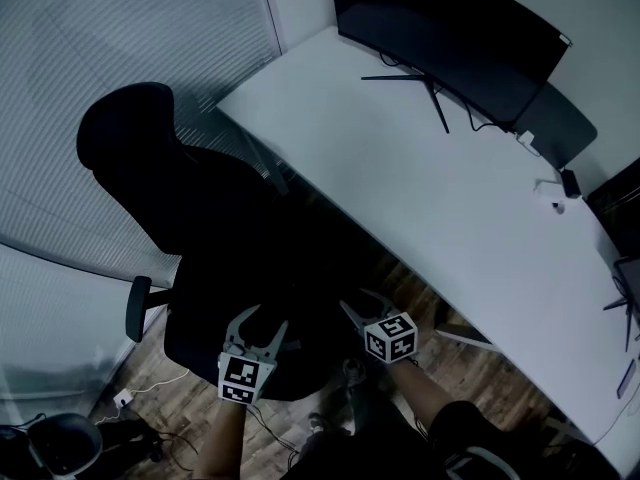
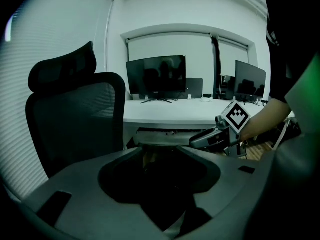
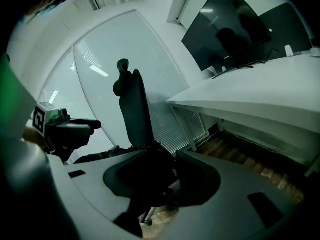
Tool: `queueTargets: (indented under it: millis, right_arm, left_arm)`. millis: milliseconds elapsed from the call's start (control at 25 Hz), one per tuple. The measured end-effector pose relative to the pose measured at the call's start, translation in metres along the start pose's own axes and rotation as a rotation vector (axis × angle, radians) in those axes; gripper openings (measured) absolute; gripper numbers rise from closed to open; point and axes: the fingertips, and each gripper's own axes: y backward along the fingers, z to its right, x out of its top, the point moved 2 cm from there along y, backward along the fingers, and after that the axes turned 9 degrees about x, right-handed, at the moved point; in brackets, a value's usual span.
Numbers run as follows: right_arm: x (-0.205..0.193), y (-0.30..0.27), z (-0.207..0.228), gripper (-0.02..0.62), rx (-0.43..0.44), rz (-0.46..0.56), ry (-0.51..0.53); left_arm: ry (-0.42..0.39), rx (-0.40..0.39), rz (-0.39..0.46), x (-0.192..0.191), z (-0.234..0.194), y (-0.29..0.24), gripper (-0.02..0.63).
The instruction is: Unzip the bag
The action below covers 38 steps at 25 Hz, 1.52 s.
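Observation:
Something black, which may be the bag [image 1: 262,268], lies on the seat of a black office chair [image 1: 150,158]; the dim light hides where it ends and the seat begins, and no zip shows. My left gripper [image 1: 267,320] hangs open just above the seat's near edge. My right gripper [image 1: 360,304] is open too, a little to its right over the seat's desk-side edge. In the left gripper view the jaws stand wide around dark material [image 2: 160,184], with the right gripper [image 2: 212,137] ahead. The right gripper view shows the chair back [image 3: 135,109] and the left gripper [image 3: 70,129].
A long white desk [image 1: 450,198] runs along the right, carrying a dark monitor [image 1: 450,38] and small items near its far end. Window blinds [image 1: 120,38] fill the left. The chair's armrest [image 1: 137,308] sticks out at the left; cables lie on the wood floor [image 1: 170,388].

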Motion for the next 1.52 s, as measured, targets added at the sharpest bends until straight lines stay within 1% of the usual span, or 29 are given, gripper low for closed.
queueTargets:
  millis: [160,360,640,920,1120,1280,1520]
  right_arm:
    - [-0.010,-0.023,0.015,0.183,0.013,-0.042,0.011]
    - [-0.013,-0.043,0.032,0.183,0.034,-0.071,0.032]
    - [-0.018,-0.063,0.033,0.183,0.100,-0.080,0.037]
    - [-0.025,-0.083,0.039,0.183,0.158,-0.110,0.074]
    - [-0.022,-0.093,0.037,0.183,0.216,-0.099,0.091]
    - [-0.024,-0.089,0.034,0.183,0.257,-0.076,0.078]
    - [-0.024,-0.089,0.031,0.183,0.286,-0.064,0.102]
  left_arm:
    - [-0.007,-0.016,-0.038,-0.010,-0.006,-0.019,0.201]
    - [-0.012,-0.034,-0.070,-0.017,-0.008,-0.042,0.201]
    - [-0.013,-0.057,-0.108,-0.032,-0.011,-0.066,0.201]
    - [0.008,-0.071,-0.135,-0.038,-0.012,-0.088,0.201]
    - [-0.003,-0.084,-0.161,-0.046,-0.014,-0.100,0.201]
    - [0.015,-0.078,-0.177,-0.053,-0.018,-0.106,0.201]
    - [0.012,-0.106,-0.208,-0.060,-0.014,-0.112,0.202]
